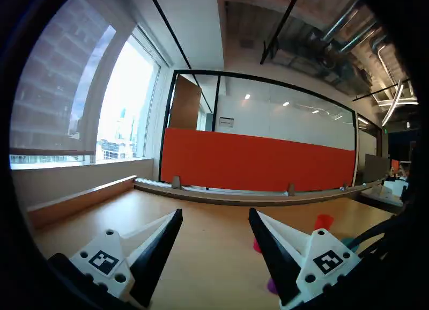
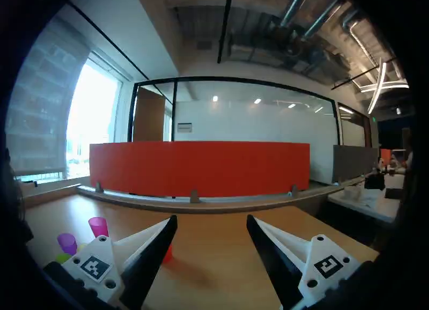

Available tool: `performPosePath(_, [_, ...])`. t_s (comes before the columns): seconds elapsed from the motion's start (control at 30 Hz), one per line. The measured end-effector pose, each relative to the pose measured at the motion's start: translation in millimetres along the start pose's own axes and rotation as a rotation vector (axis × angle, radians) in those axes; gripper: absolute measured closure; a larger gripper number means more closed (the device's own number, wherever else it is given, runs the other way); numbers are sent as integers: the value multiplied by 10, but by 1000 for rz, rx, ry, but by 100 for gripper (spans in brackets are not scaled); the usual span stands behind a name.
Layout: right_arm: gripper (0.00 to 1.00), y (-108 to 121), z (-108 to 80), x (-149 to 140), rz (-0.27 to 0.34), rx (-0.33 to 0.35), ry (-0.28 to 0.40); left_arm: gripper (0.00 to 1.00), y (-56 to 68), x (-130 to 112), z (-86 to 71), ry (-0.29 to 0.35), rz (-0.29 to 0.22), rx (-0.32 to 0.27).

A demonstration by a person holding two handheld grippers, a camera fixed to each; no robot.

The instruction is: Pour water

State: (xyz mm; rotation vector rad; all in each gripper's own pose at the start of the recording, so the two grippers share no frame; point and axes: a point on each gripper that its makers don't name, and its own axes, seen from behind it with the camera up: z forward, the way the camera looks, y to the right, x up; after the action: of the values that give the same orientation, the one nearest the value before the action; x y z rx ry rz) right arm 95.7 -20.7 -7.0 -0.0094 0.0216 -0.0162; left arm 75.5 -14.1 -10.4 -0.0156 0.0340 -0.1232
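My left gripper (image 1: 215,216) hangs open above the wooden table (image 1: 214,256) with nothing between its fingers. To its right, small plastic cups peek out around the right finger: a red cup (image 1: 323,221), a pink one (image 1: 257,246) and a purple one (image 1: 272,286). My right gripper (image 2: 211,220) is open too, over the same table (image 2: 225,267), holding nothing. In the right gripper view a magenta cup (image 2: 98,226), a purple cup (image 2: 67,243) and a green one (image 2: 63,258) stand at the left, and a red cup (image 2: 168,253) is partly hidden behind the left finger.
An orange divider panel (image 1: 257,162) runs along the table's far edge, also seen as the orange panel (image 2: 198,168). A window (image 1: 123,117) and a wooden ledge (image 1: 80,200) bound the left side. Another desk (image 2: 370,200) with items stands at the right.
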Motion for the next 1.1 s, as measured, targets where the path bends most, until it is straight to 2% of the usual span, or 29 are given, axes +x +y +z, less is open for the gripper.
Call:
performPosePath(0.2, [0, -80, -37, 87, -34, 10, 18, 9, 79, -66, 0, 6, -1, 3])
performPosePath(0.4, [0, -22, -46, 130, -45, -3, 21, 9, 106, -234, 9, -6, 21, 13])
performPosePath(0.6, [0, 27, -34, 105, -41, -11, 14, 9, 65, -357, 15, -6, 25, 19])
performPosePath(0.8, [0, 7, -31, 98, -30, -7, 9, 9, 18, -536, 41, -23, 53, 26])
performPosePath(1.1, [0, -49, -17, 108, -56, 3, 9, 9, 65, -635, 75, -27, 77, 10])
